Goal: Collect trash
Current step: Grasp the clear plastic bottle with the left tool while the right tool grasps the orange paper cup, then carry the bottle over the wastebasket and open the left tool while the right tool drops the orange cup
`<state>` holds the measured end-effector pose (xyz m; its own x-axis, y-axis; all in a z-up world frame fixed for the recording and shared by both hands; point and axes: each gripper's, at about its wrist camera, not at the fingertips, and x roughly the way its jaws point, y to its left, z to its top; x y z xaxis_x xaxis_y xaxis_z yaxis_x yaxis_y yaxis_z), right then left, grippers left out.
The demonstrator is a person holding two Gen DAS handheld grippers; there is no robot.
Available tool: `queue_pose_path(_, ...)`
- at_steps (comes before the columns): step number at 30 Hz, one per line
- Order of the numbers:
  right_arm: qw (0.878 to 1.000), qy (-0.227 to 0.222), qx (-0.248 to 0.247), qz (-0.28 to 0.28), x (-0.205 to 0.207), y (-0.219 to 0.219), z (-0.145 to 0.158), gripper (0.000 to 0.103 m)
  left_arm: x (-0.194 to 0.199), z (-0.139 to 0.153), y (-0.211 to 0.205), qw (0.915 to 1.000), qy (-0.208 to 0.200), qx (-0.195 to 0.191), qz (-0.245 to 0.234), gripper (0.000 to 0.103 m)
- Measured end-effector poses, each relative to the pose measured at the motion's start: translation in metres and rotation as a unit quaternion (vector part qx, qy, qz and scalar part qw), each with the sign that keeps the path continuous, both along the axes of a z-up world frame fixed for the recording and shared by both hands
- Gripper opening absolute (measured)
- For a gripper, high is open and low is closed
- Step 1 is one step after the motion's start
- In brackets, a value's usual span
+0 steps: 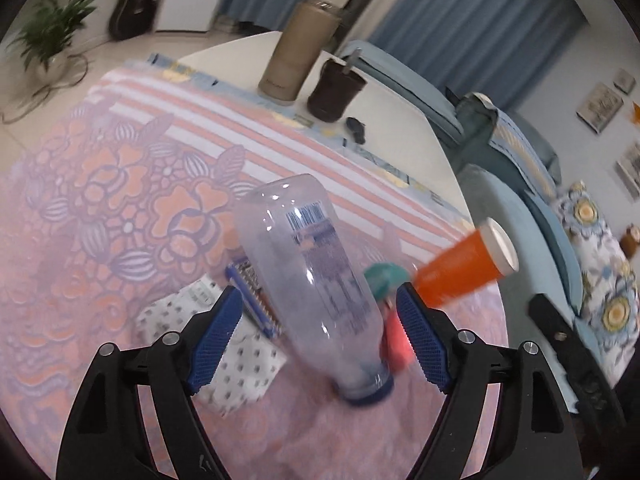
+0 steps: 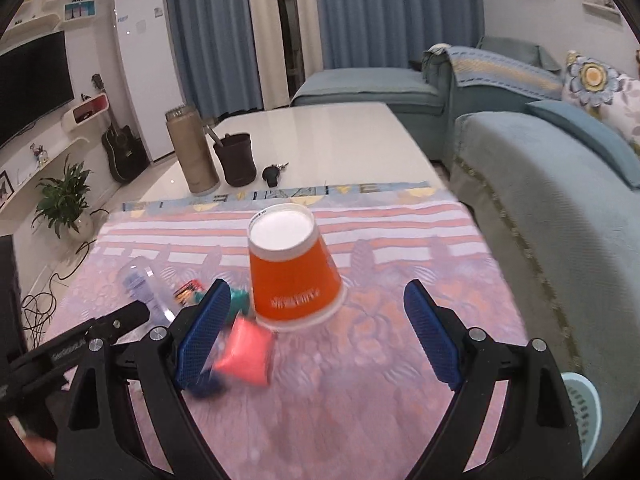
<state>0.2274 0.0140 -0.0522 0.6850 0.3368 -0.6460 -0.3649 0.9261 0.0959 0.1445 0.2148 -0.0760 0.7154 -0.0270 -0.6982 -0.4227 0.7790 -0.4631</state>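
Note:
An empty clear plastic bottle (image 1: 316,280) with a blue cap lies on the pink patterned cloth (image 1: 100,208), its cap end between the fingers of my open left gripper (image 1: 320,340). A white dotted wrapper (image 1: 236,360), a blue packet (image 1: 252,292), a red wrapper (image 1: 394,340) and a teal scrap (image 1: 384,276) lie around it. An orange paper cup (image 2: 292,276) stands upside down just ahead of my open right gripper (image 2: 316,336). The red wrapper (image 2: 246,354), teal scrap (image 2: 240,300) and bottle (image 2: 146,284) show at its left. The cup also shows in the left wrist view (image 1: 464,268).
A tan cylinder (image 2: 192,152), a dark cup (image 2: 236,158) and keys (image 2: 274,172) stand on the white table (image 2: 328,140) beyond the cloth. A blue sofa (image 2: 540,184) runs along the right. A light blue basket (image 2: 584,412) sits on the floor at the lower right.

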Motion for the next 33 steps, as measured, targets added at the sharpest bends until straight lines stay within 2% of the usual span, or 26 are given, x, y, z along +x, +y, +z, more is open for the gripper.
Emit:
queue_pose_path(5, 1.000, 0.017, 0.012, 0.016, 0.030, 0.018, -0.021, 0.084, 0.018, -0.014, -0.004, 0.9999, 0.014, 0.001, 0.009, 0.077)
queue_pose_path(10, 0.999, 0.027, 0.013, 0.028, 0.044, 0.032, -0.028, 0.083, 0.027, -0.021, -0.011, 0.9992, 0.028, 0.022, 0.017, 0.075)
queue_pose_path(11, 0.999, 0.028, 0.013, 0.031, 0.045, 0.034, -0.029, 0.078, 0.028, -0.021, -0.014, 0.9987, 0.033, 0.034, 0.018, 0.069)
queue_pose_path(12, 0.999, 0.030, 0.011, 0.034, 0.046, 0.035, -0.029, 0.066, 0.029, -0.021, -0.016, 0.9983, 0.038, 0.042, 0.016, 0.070)
queue_pose_path(16, 0.999, 0.019, 0.004, 0.035, 0.042, 0.033, -0.026, 0.063, 0.028, -0.021, -0.016, 0.9982, 0.042, 0.042, 0.005, 0.068)
queue_pose_path(20, 0.999, 0.006, 0.010, 0.031, 0.030, 0.019, -0.015, 0.063, 0.013, -0.010, -0.019, 0.9991, 0.013, 0.038, -0.014, 0.066)
queue_pose_path(25, 0.999, -0.012, 0.030, 0.001, 0.007, -0.028, 0.010, 0.063, -0.011, 0.027, -0.037, 0.9966, -0.045, 0.049, -0.049, 0.063)
queue_pose_path(30, 0.997, -0.038, 0.049, -0.055, -0.020, -0.099, 0.039, 0.063, -0.027, 0.068, -0.075, 0.9886, -0.101, 0.052, -0.099, 0.062)
queue_pose_path(33, 0.992, -0.047, 0.063, -0.100, -0.036, -0.150, 0.053, 0.063, -0.029, 0.090, -0.110, 0.9811, -0.127, 0.056, -0.135, 0.062)
